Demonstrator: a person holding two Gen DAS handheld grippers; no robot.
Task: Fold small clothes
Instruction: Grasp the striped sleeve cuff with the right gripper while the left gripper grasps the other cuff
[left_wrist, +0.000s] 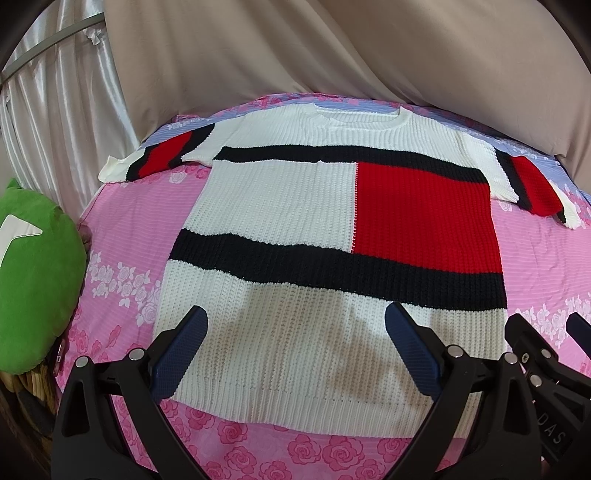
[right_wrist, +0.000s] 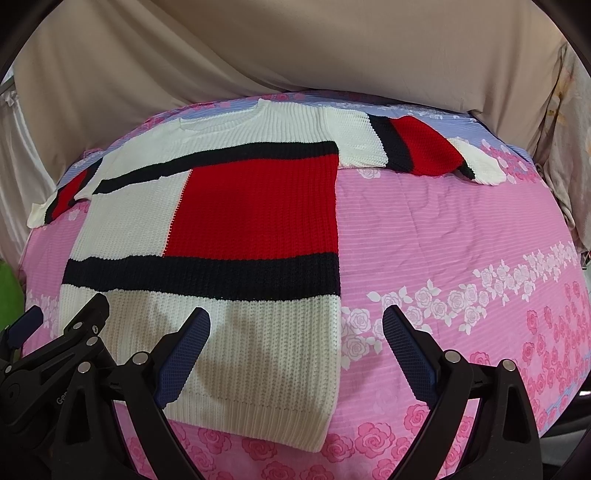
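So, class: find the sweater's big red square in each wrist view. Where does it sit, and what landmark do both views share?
Left wrist view: the red square sits right of centre.
Right wrist view: the red square sits left of centre.
Shared landmark: the black band directly below it.

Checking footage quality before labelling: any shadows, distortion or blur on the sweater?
Left wrist: sharp, fisheye bulges the bed, soft gripper shadows fall on the sweater hem. Right wrist: same bulge, dark corners, shadow on the sweater beside the right gripper; knit stays crisp.
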